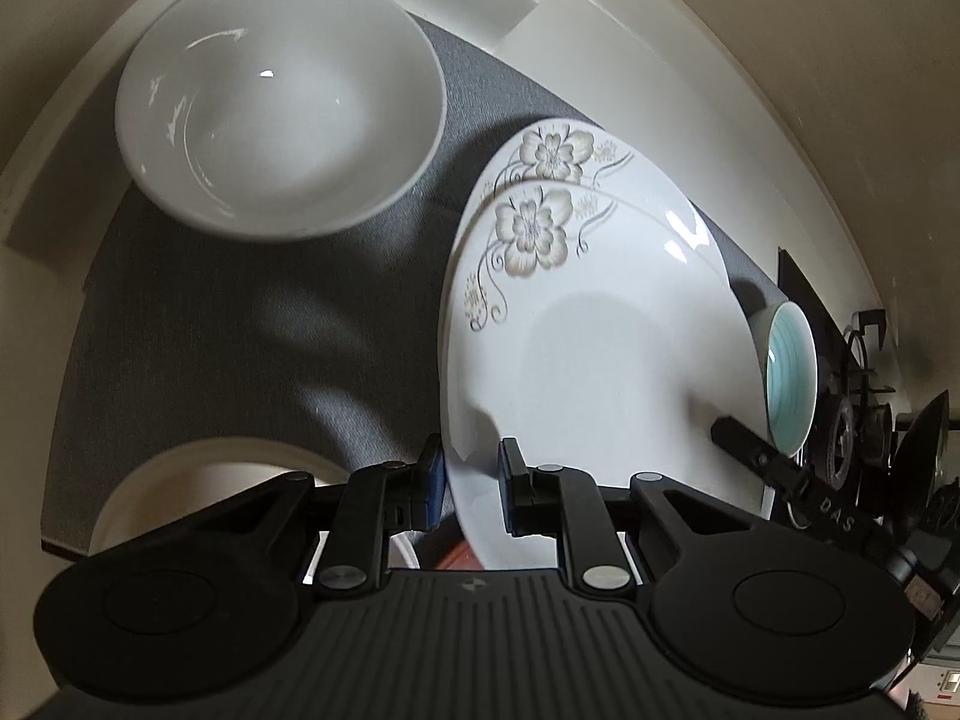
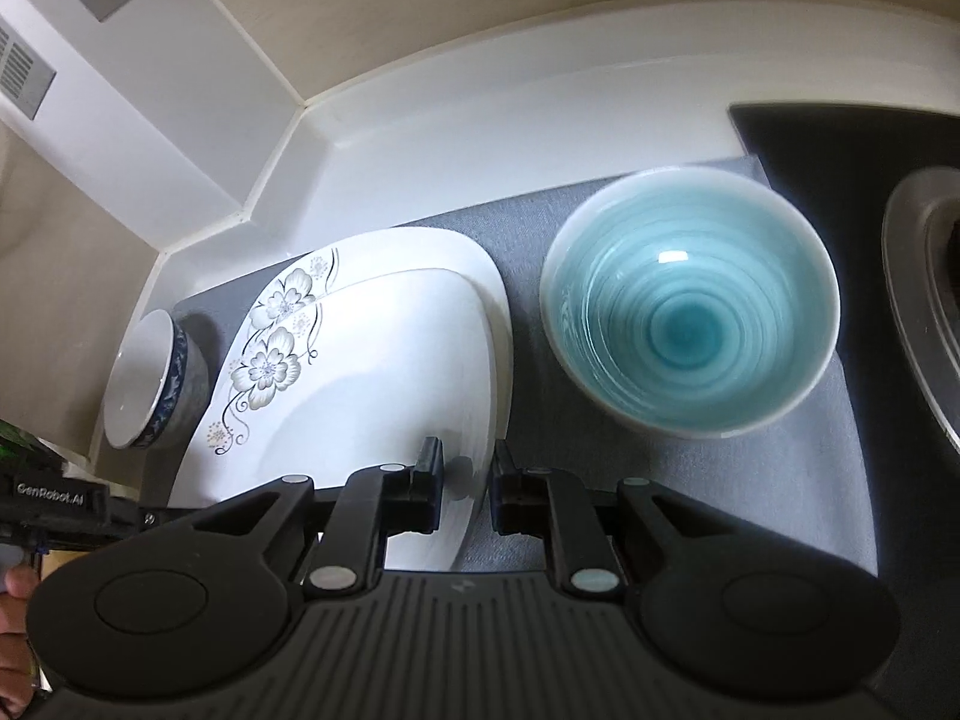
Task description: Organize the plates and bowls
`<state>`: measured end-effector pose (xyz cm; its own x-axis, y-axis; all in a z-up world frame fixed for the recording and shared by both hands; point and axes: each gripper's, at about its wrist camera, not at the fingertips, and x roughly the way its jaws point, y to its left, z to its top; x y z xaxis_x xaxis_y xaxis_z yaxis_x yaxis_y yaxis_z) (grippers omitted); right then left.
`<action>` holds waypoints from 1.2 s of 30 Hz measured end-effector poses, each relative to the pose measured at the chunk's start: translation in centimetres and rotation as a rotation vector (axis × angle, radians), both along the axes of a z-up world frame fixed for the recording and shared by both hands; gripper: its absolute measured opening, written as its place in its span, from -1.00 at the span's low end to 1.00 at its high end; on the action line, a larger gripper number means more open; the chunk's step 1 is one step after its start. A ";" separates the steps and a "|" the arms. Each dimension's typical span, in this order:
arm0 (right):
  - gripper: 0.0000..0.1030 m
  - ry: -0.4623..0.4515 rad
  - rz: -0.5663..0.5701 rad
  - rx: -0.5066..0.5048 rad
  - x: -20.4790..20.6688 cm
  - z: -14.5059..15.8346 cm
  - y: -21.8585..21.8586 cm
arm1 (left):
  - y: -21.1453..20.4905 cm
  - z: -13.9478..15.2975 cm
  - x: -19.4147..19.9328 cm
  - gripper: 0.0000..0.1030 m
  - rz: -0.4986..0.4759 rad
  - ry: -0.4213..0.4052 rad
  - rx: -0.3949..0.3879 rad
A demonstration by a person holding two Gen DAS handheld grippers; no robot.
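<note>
Two white plates with a grey flower pattern lie stacked on a grey mat. The top plate shows in both views. My left gripper straddles its near left rim with a finger on each side. My right gripper straddles the near right rim of the same plate. Both sets of jaws stand narrow around the rim. A white bowl sits beyond the left gripper. A turquoise bowl sits right of the plates, also seen in the left wrist view. A blue-rimmed bowl stands left of the plates.
The grey mat covers a white counter bounded by beige walls. A pale round rim lies near left. A metal sink edge and a dark surface are at the right. The other gripper's body shows at the right.
</note>
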<state>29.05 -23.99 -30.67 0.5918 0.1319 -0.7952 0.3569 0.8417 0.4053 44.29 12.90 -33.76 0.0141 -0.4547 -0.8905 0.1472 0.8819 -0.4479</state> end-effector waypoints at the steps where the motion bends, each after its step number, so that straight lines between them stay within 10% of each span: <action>1: -0.67 0.000 0.002 -0.006 -0.1 0.0 0.0 | 0.0 0.0 -0.2 -0.65 0.000 0.002 -0.002; 12: -0.55 0.071 0.181 -0.104 0.1 0.8 0.7 | 0.1 0.4 -1.8 -0.67 -0.019 -0.024 -0.042; 36: -0.64 0.029 0.085 0.033 -4.2 1.4 1.2 | 0.5 0.4 -2.9 -0.68 0.014 0.010 -0.084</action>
